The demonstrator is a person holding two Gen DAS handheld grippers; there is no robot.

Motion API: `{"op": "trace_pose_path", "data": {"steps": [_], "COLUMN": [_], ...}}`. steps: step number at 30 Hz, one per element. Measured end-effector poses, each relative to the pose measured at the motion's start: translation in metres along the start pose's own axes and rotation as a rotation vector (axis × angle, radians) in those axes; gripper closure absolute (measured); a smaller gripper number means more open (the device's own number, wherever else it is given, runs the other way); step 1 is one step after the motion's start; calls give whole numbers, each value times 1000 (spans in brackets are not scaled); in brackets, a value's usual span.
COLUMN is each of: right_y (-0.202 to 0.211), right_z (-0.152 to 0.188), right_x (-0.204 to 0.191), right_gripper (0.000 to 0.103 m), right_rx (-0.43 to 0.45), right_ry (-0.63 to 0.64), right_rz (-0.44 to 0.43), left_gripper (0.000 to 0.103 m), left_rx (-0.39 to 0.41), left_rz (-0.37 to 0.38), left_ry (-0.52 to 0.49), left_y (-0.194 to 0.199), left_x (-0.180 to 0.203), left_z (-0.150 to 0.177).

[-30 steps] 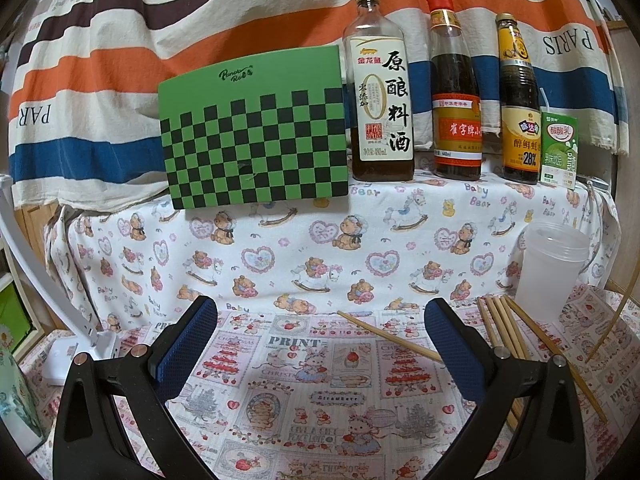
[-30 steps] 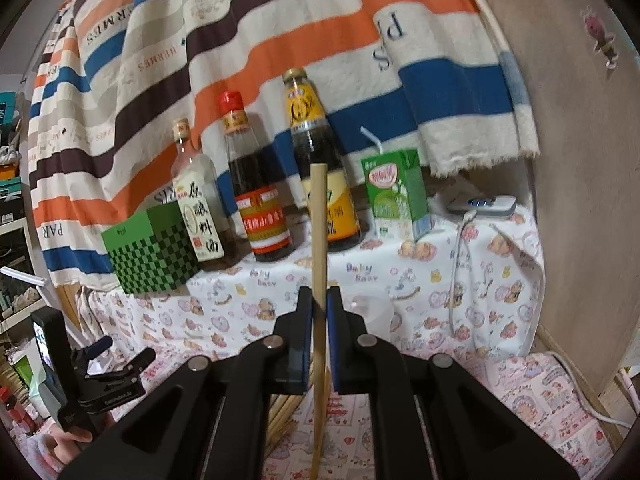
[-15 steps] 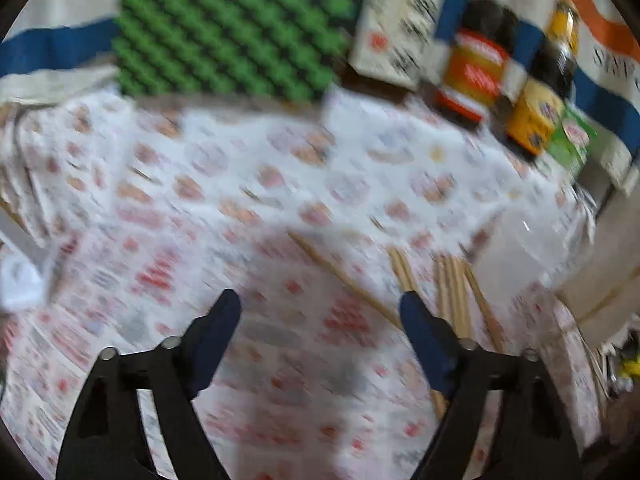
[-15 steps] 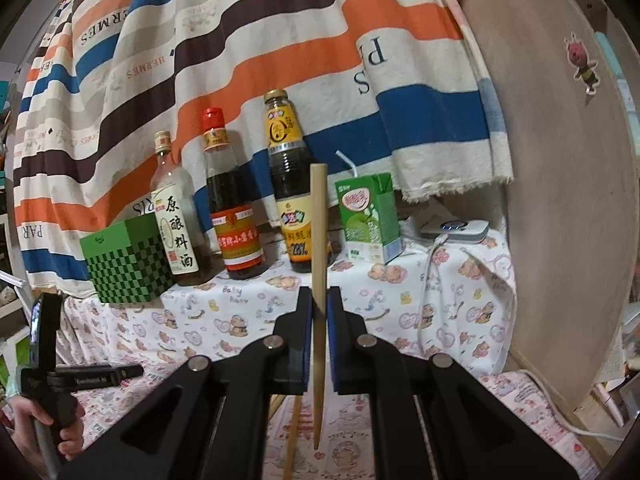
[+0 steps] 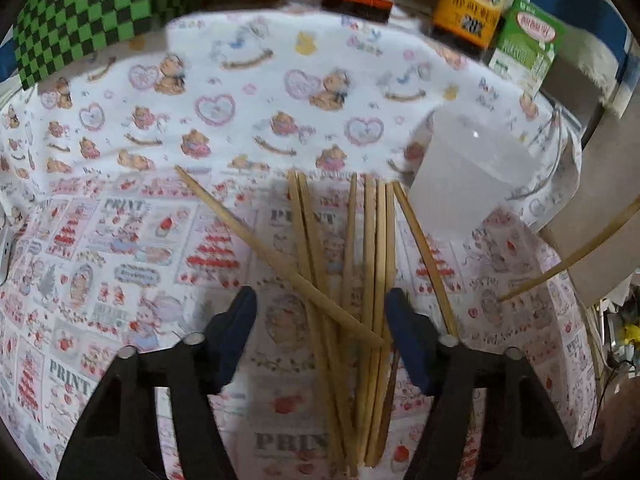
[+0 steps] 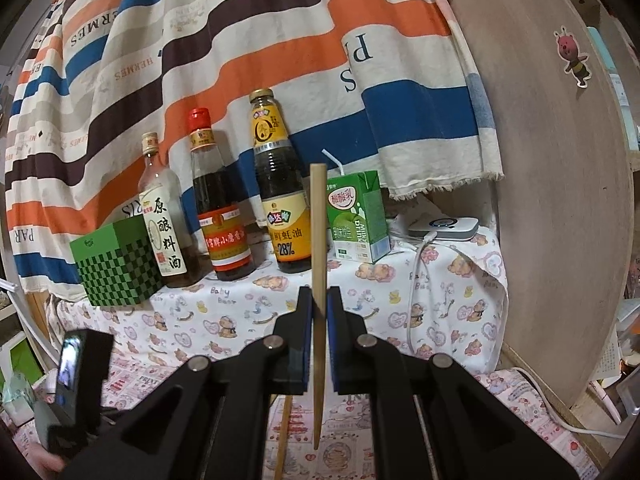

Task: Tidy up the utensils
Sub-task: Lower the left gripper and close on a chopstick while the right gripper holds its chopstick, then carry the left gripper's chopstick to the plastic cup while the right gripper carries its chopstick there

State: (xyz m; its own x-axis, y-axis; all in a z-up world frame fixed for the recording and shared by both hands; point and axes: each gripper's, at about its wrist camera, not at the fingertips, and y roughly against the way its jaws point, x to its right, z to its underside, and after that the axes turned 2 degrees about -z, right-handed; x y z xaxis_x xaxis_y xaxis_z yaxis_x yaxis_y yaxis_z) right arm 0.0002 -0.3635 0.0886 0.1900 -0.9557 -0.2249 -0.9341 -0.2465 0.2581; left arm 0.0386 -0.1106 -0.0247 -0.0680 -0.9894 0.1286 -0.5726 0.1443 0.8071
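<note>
Several wooden chopsticks point(image 5: 370, 280) lie in a loose bundle on the printed tablecloth, one of them point(image 5: 272, 256) slanting across the rest. My left gripper point(image 5: 320, 316) points down over the bundle's near part, its jaws closing with chopsticks between them, the blue pads apart from the sticks. A translucent plastic cup point(image 5: 464, 176) stands just right of the bundle. My right gripper point(image 6: 318, 312) is shut on a single chopstick point(image 6: 319, 240), held upright in the air; that stick point(image 5: 568, 256) also shows at the right of the left wrist view.
On the raised shelf behind stand a green checkered box point(image 6: 116, 264), three sauce bottles point(image 6: 220, 200) and a green drink carton point(image 6: 356, 216). A wooden board point(image 6: 560, 200) leans at the right. A white device with a cable point(image 6: 444, 226) lies on the shelf.
My left gripper has tipped downward and moved over the chopstick bundle, and its jaws have narrowed. The right gripper holds its chopstick in nearly the same place.
</note>
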Motion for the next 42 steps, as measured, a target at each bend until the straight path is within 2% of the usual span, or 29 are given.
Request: {"op": "trace_pose_path", "data": {"steps": [4,8,10,14,19,22,25,29,33,37,42], "right_y": [2,2,3,4,3,3,3,3,3,1,2], "right_z": [-1,-1,-1,-2,-2,-1,-1,-1,-1,0,0], "right_x": [-1,-1,-1,0,0,0,1,1,-1,-2,-2], "right_gripper": [96,96,96,96,96,96,96,96,96,96,96], "right_rx": [12,11,14,19,13,18,18,17,15,13,15], "right_ry": [7,10,10,8,0,5,3,3,11,19,14], "right_rz": [5,7,8,12,8,13,14,14,15,17,15], "left_gripper": [63,72,81,85,87,87,88,96,96,96,96], "left_rx": [-83,-108,-126,-152,-117,-61,33,185,281,352,479], "left_rz": [47,72,99,171,189,160,74,-59,-119,-99,-66], "left_ry": [22,37,67,165,187,173,137,79,61,69,70], "left_y": [-12,-17,-14,-3,23,45,66,98,111,123,149], "left_x": [-3,-10,-19,-43,-65,-68,-69,-79,-90,-101,-102], "left_z": [9,13,13,19,25,27,33,41,36,28,20]}}
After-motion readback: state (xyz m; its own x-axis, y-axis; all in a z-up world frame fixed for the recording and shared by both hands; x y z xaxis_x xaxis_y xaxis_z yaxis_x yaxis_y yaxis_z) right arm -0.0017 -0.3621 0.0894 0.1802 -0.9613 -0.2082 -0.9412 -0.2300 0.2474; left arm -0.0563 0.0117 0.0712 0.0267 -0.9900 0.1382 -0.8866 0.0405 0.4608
